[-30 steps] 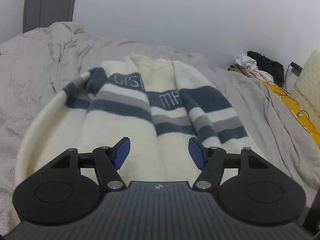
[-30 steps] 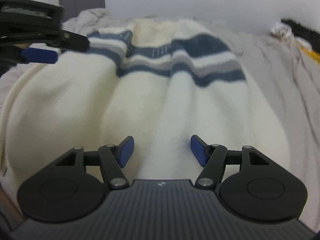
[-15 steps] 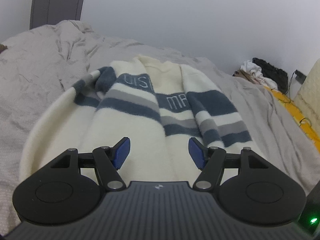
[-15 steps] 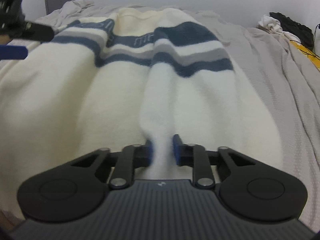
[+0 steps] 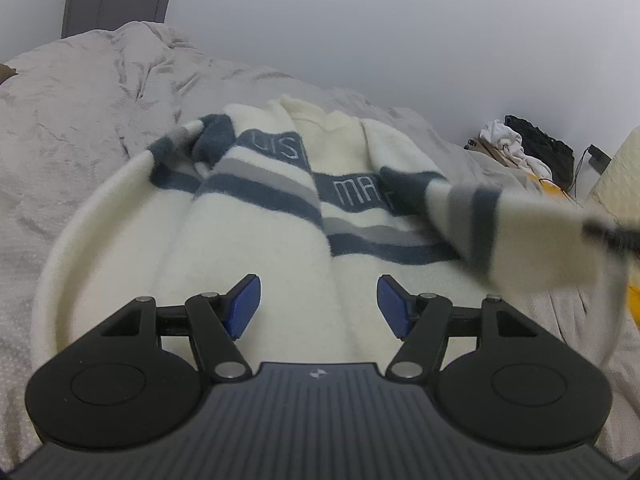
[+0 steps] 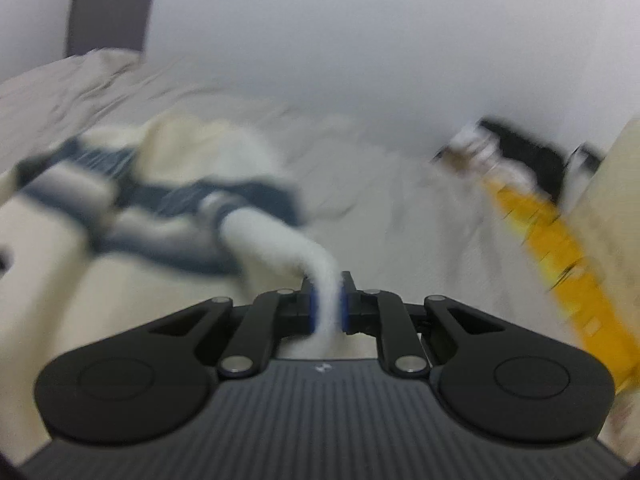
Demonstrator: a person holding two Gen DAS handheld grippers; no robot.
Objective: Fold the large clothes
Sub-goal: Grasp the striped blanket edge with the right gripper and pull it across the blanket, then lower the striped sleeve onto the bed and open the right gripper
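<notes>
The sweater (image 5: 248, 240) lies on the bed (image 5: 80, 120), its long axis running away from the left hand-held gripper (image 5: 318, 304), which hovers released just above the hem end. The right hand-held gripper (image 6: 329, 304) is clenched on the sleeve (image 6: 276, 240), stretched out to the sweater's right side. Bare bedding lies right of the sweater, with a clothes pile (image 5: 520, 148) well beyond; the left half looks nearer the free gripper.
</notes>
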